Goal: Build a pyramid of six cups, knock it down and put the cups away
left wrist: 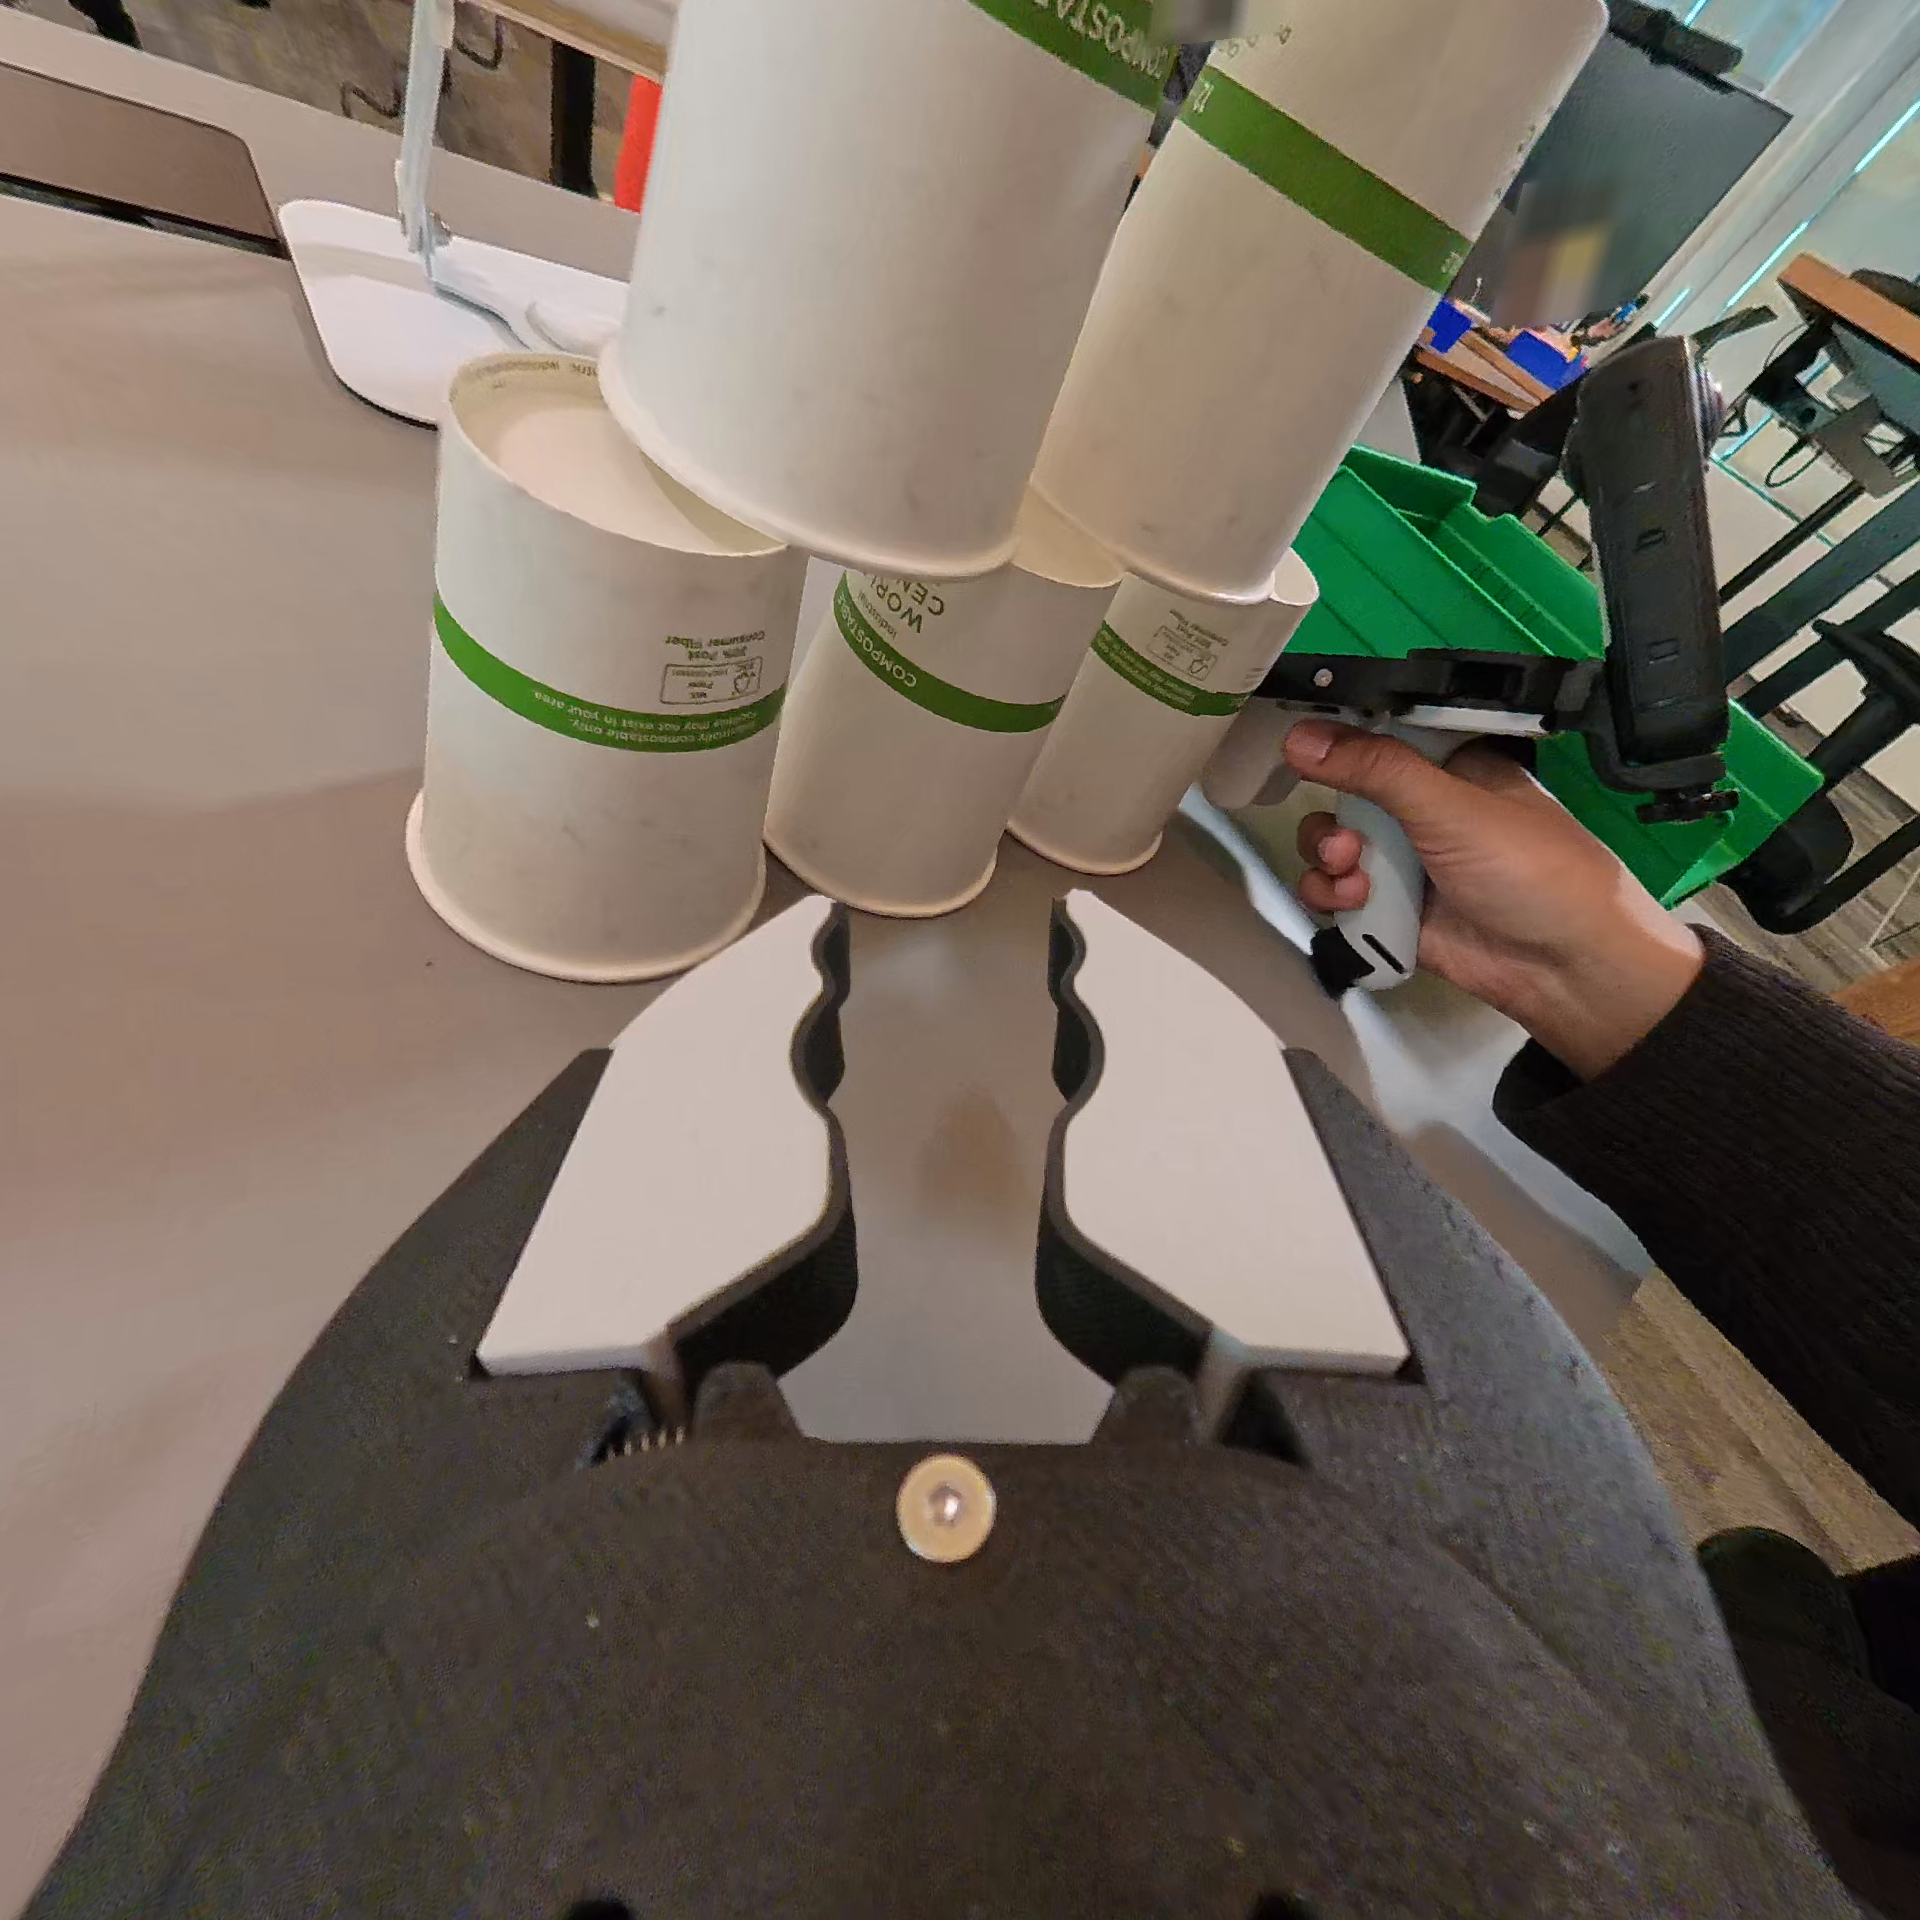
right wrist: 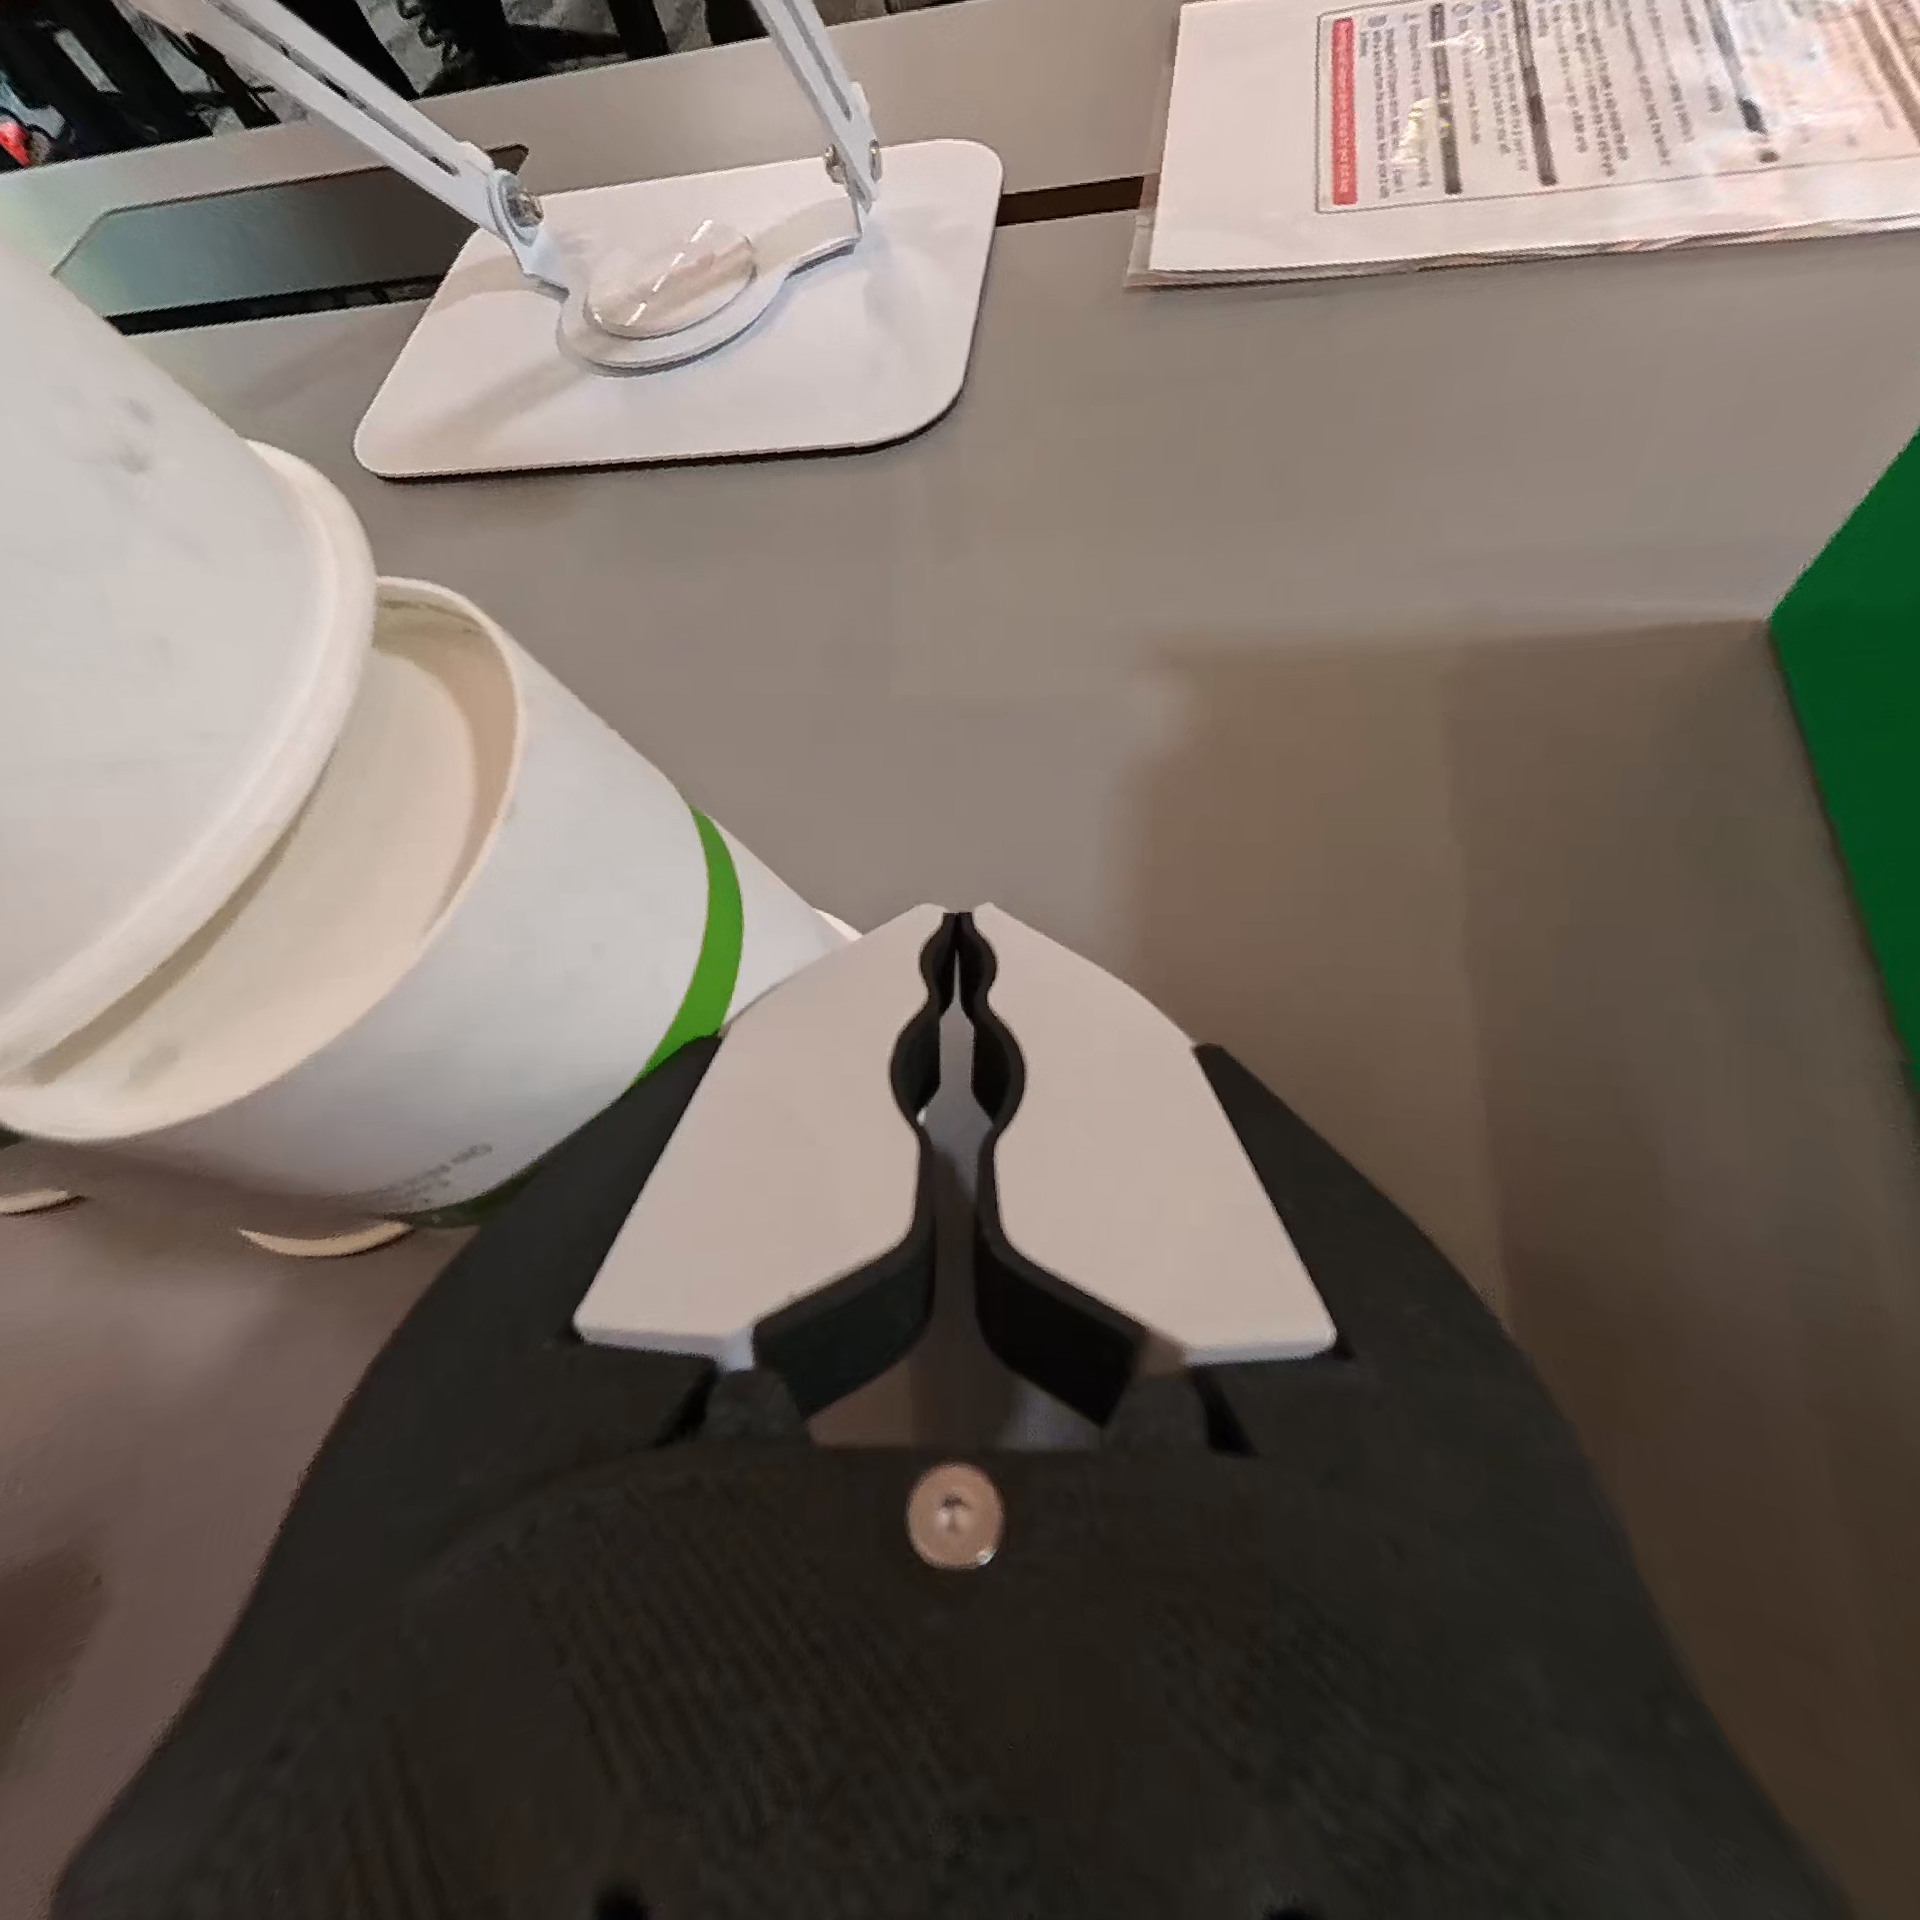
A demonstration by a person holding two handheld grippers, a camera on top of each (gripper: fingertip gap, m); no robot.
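Note:
Five white paper cups with green bands form a stack on the grey table [left wrist: 208,831]. Three stand upside down in a row: left [left wrist: 582,748], middle [left wrist: 904,748], right [left wrist: 1132,748]. Two more rest on top, left [left wrist: 883,260] and right [left wrist: 1247,343]. My left gripper [left wrist: 945,914] is open and empty, just in front of the middle bottom cup. A hand [left wrist: 1507,862] holds the right gripper beside the right bottom cup, which hides its tips. In the right wrist view my right gripper [right wrist: 961,920] is shut and empty, next to a bottom cup [right wrist: 582,935] with an upper cup [right wrist: 156,623] on it.
A white stand base [right wrist: 707,312] with slanted arms sits behind the cups. A green bin [left wrist: 1455,582] stands right of the stack and also shows in the right wrist view [right wrist: 1860,779]. Printed sheets [right wrist: 1507,135] lie at the far right. Desks and chairs are beyond.

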